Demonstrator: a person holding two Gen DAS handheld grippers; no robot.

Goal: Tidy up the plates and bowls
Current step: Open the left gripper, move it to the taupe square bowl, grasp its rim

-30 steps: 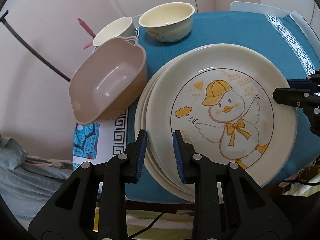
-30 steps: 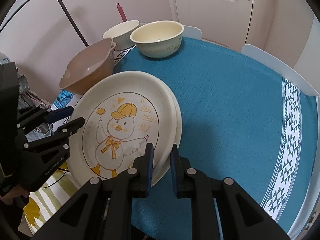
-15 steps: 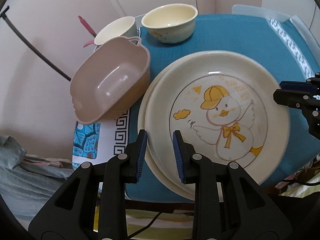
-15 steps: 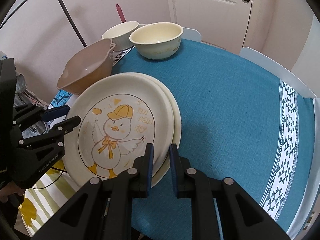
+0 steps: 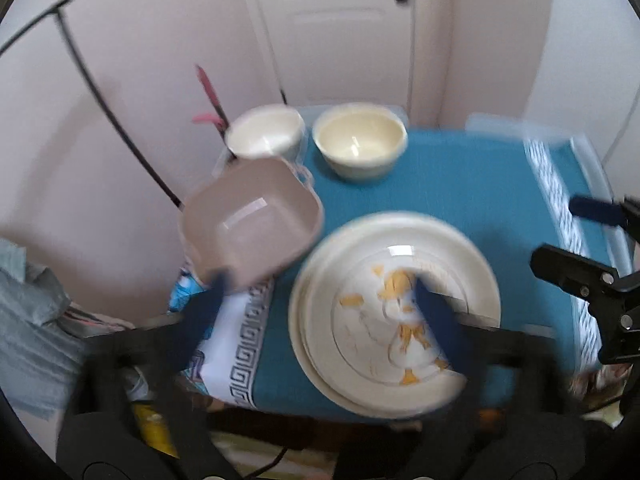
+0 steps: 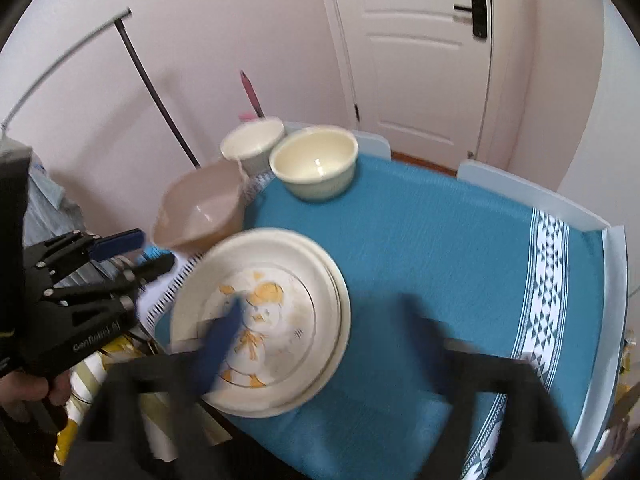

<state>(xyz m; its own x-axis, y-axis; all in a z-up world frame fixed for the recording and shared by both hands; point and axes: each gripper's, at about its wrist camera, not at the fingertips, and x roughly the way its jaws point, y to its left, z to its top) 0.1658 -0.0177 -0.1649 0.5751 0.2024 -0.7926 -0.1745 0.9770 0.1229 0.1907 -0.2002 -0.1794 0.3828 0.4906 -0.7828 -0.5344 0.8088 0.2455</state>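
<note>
Stacked duck-print plates (image 5: 396, 312) lying lower centre of the frame on the blue-clothed bench (image 5: 460, 184). Left gripper (image 5: 320, 304) and right gripper (image 6: 320, 320) fingers spread wide, holding nothing. Probably rigid, smooth, slippery, breakable; best pinched at the rim.

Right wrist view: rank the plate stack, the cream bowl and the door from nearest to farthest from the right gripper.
From the right gripper:
1. Plate stack, just ahead on the left, under the left finger.
2. Cream bowl, farther back on the blue tablecloth.
3. Door, behind the table.
</note>
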